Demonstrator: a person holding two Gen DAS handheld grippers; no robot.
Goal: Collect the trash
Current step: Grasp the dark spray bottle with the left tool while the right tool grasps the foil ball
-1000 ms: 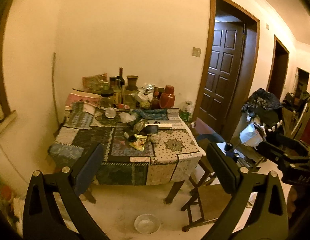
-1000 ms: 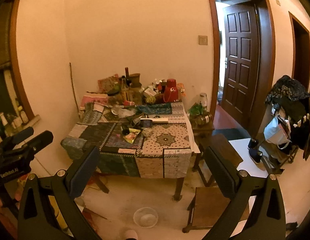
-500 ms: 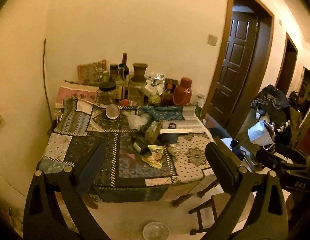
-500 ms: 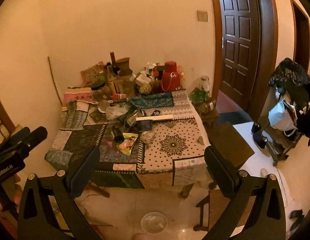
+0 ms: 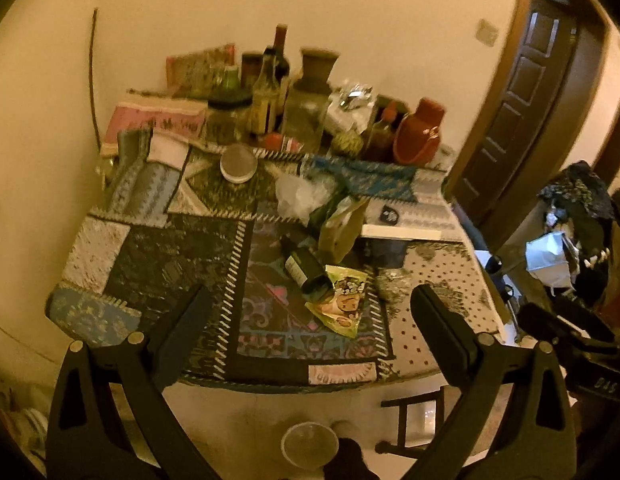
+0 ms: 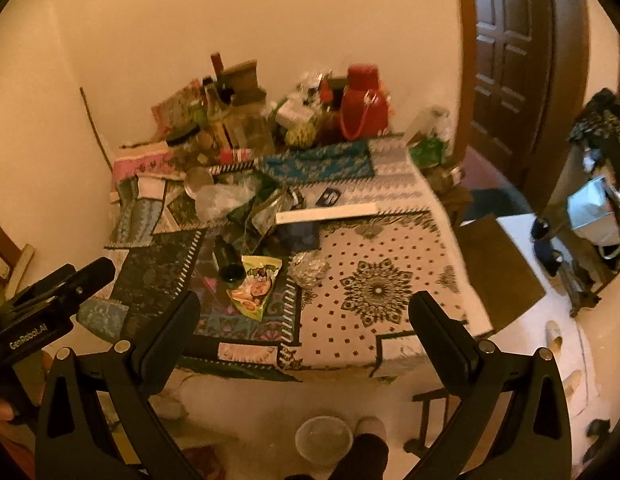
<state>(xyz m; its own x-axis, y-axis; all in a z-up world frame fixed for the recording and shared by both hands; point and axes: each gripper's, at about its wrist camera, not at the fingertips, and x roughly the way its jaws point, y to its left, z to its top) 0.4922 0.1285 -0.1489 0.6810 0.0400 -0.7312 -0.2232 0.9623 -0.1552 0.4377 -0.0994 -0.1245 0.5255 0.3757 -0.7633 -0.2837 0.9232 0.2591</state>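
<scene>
Both grippers have come closer over the bench since a second ago. Left gripper and right gripper hover with fingers spread wide, empty. Trash, a yellow snack wrapper beside a toppled dark bottle, lies mid-bench. Approach step; next, descend onto the wrapper.

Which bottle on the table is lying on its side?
The dark bottle beside the yellow snack wrapper; the bottles at the back stand upright.
</scene>
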